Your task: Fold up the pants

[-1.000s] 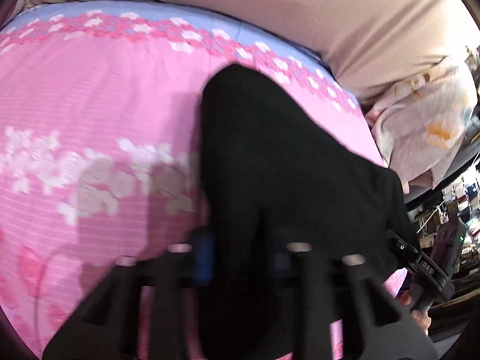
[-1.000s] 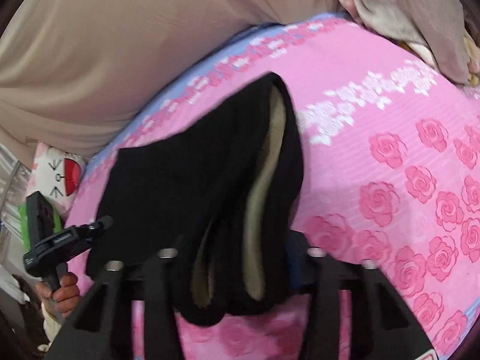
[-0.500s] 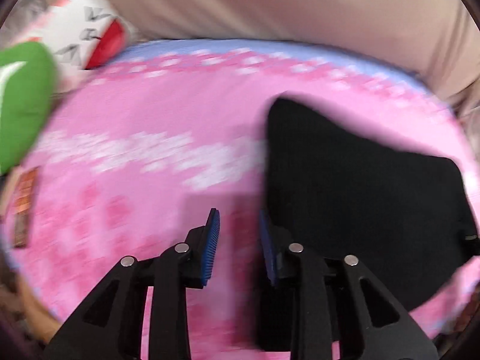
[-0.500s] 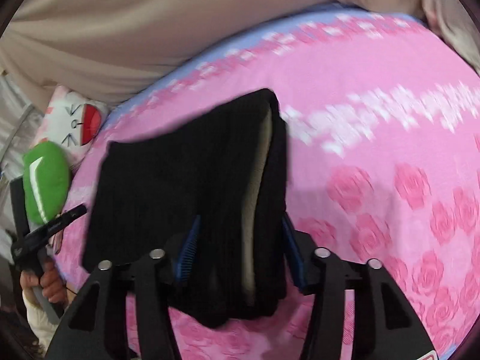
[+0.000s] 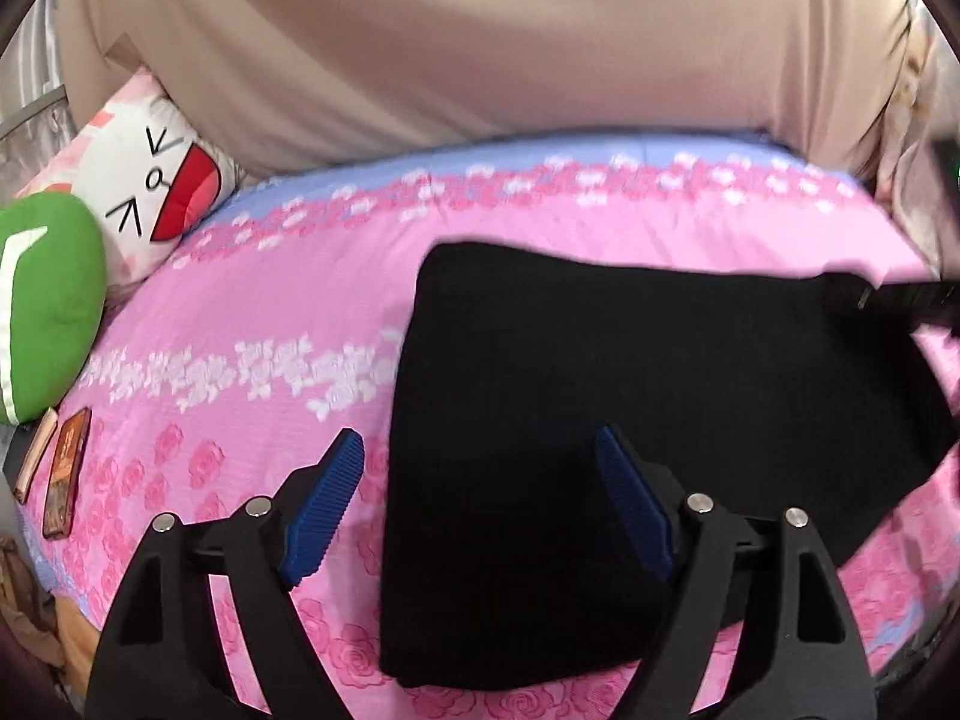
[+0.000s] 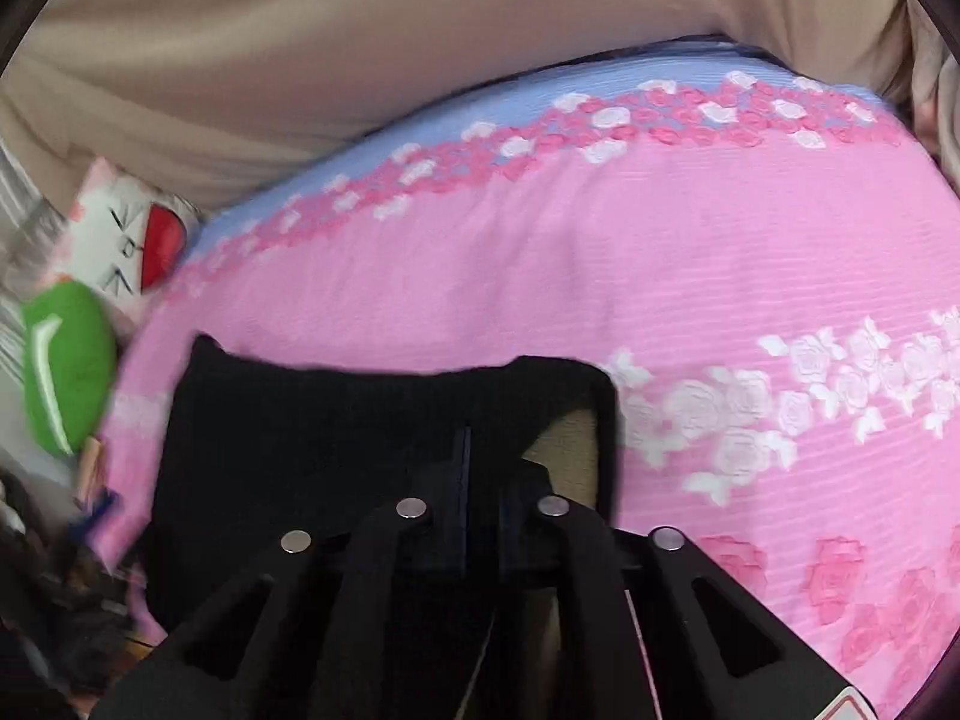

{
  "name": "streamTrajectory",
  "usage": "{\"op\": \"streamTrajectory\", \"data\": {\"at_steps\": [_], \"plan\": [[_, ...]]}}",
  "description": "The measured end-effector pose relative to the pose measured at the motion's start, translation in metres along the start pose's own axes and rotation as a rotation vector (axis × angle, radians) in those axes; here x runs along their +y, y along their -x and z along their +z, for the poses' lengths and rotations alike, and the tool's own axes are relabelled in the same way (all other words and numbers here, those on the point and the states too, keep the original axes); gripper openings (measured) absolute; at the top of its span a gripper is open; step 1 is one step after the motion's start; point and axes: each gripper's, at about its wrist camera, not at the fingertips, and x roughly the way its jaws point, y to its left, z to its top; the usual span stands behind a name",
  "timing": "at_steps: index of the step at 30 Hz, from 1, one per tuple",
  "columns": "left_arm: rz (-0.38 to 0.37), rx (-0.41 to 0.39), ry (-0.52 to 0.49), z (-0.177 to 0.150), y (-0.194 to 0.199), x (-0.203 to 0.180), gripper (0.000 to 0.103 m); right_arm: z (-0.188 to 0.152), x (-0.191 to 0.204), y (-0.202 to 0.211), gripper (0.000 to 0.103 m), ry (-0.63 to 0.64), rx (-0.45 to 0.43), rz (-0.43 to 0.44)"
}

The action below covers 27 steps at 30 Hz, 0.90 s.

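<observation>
Black pants (image 5: 630, 420) are lying folded in a compact block on the pink bedspread (image 5: 252, 324), near its front edge. L gripper (image 5: 480, 504), clamped on the fabric 1 s ago, is now hanging above it w/ jaws spread wide, holding nothing. R gripper (image 6: 480, 480), open around the stack 0.5 s ago, is now showing jaws pressed together on the pants' near edge. Fold is looking nearly done. Long axis is running left-right across the bed; tan lining (image 6: 570, 450) is peeking out at the right end
</observation>
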Motion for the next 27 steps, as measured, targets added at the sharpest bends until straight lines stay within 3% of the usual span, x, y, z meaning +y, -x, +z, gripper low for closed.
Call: {"op": "streamTrajectory", "data": {"at_steps": [2,5,6,9,13,15,19,22,25,27], "plan": [[-0.010,0.017,0.020,-0.004,-0.010,0.005,0.079,0.007,0.024,0.018,0.005,0.083,-0.069,-0.044],[-0.010,0.003,0.025,-0.009,-0.015,0.009,0.087,0.017,0.046,0.030,0.005,0.106,-0.127,-0.055],[-0.008,-0.004,0.025,-0.009,-0.017,0.010,0.090,0.018,0.045,0.019,0.005,0.118,-0.112,-0.107],[-0.040,0.000,0.047,-0.010,-0.024,0.014,0.092,0.012,0.024,-0.032,0.023,0.110,0.017,-0.272],[-0.062,-0.006,0.068,-0.009,-0.015,0.027,0.091,-0.003,0.035,0.025,0.026,0.056,-0.147,-0.235],[-0.053,-0.024,0.093,-0.008,-0.007,0.039,0.090,-0.015,0.043,0.051,0.026,0.089,-0.178,-0.215],[-0.008,-0.022,0.136,-0.006,-0.004,0.063,0.090,-0.051,0.059,0.058,0.026,0.139,-0.092,-0.104],[0.001,-0.012,0.184,-0.007,-0.005,0.081,0.090,-0.082,0.060,0.017,0.025,0.200,0.033,-0.143],[0.049,-0.012,0.204,-0.008,-0.001,0.095,0.090,-0.078,0.066,0.020,0.026,0.190,0.011,-0.161],[0.071,-0.019,0.225,-0.010,0.004,0.106,0.090,-0.061,0.091,0.032,0.026,0.215,-0.021,-0.023]]}}
